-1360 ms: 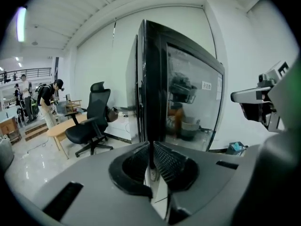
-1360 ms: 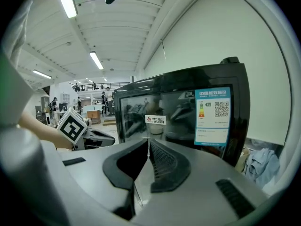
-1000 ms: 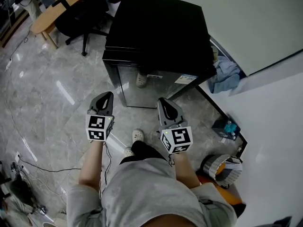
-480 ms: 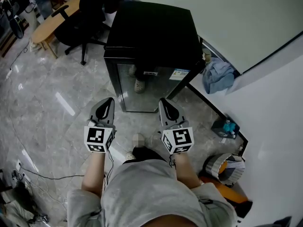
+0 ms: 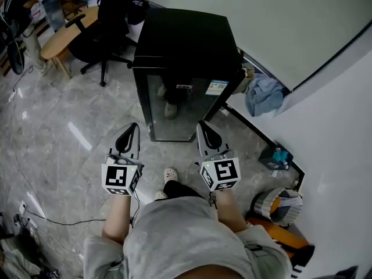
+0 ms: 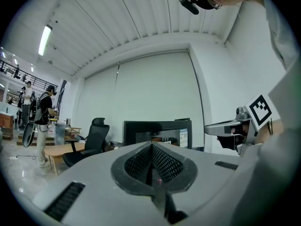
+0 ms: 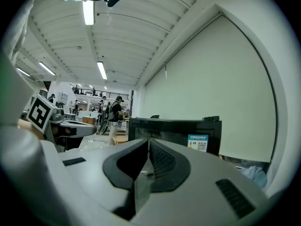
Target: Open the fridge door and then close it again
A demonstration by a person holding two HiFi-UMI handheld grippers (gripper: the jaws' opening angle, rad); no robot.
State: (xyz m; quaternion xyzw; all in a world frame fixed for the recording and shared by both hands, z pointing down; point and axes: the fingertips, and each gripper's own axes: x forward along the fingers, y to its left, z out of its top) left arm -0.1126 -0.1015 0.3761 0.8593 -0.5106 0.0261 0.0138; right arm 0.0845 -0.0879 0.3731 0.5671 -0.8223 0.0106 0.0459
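Note:
A small black fridge [image 5: 186, 42] stands against the wall, and its reflective door [image 5: 179, 106] is closed and faces me. My left gripper [image 5: 129, 131] and right gripper [image 5: 204, 129] are held side by side in front of the door, short of it, both pointing at it. Each is shut with nothing between its jaws. In the left gripper view the shut jaws [image 6: 151, 147] aim at the fridge [image 6: 157, 130], with the right gripper [image 6: 228, 126] beside them. The right gripper view shows its own shut jaws [image 7: 148, 146] below the fridge [image 7: 188, 131].
A black office chair [image 5: 110, 22] and a wooden table [image 5: 64, 34] stand left of the fridge. A blue cloth [image 5: 263, 95] lies to its right along the white wall. A small bin [image 5: 276, 156] and a roll [image 5: 274, 205] sit at the right. People [image 6: 42, 119] stand far off.
Both grippers have come up a little and now sit slightly lower in the head view. The fridge door stays closed and both grippers stay shut.

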